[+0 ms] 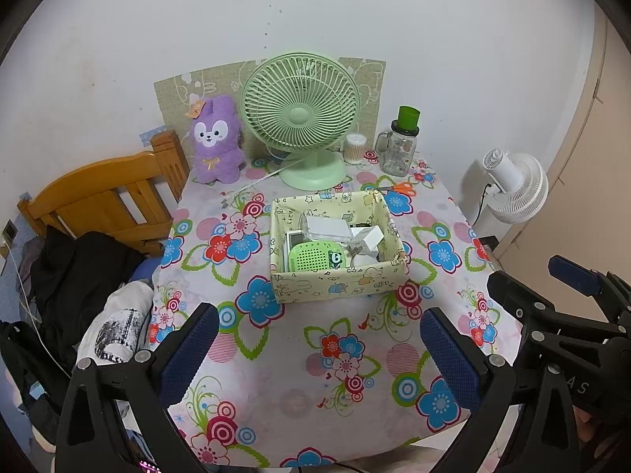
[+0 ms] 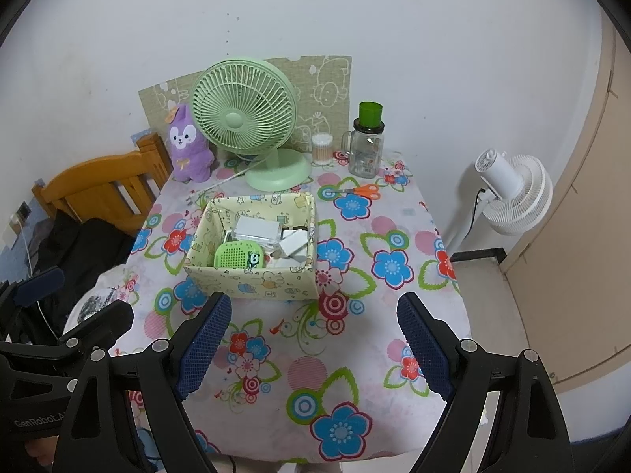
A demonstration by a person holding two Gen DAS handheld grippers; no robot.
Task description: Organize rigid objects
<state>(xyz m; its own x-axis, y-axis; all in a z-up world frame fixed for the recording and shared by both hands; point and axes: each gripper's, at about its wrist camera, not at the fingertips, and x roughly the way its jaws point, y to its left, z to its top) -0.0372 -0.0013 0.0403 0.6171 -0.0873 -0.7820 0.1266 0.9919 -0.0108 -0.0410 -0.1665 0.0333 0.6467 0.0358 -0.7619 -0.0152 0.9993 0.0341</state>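
Both the left gripper [image 1: 319, 339] and the right gripper [image 2: 313, 341] hover spread and empty, with the patterned storage box [image 1: 335, 282] of small rigid items just ahead, whose soft wall a careless reach could crumple.

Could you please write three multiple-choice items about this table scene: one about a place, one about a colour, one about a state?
1. Where do the orange scissors lie?
A. inside the fabric box
B. on the tablecloth, behind the box
C. on the floor

2. What colour is the table fan?
A. light green
B. red
C. black

3. How is the right gripper?
A. shut on a charger
B. shut on nothing
C. open, holding nothing

Answers: 1 B, the scissors rest on the flowered tablecloth between the fabric box and the glass jar. 2 A, grille and base are pale green. 3 C, its blue pads stand wide apart over bare cloth.
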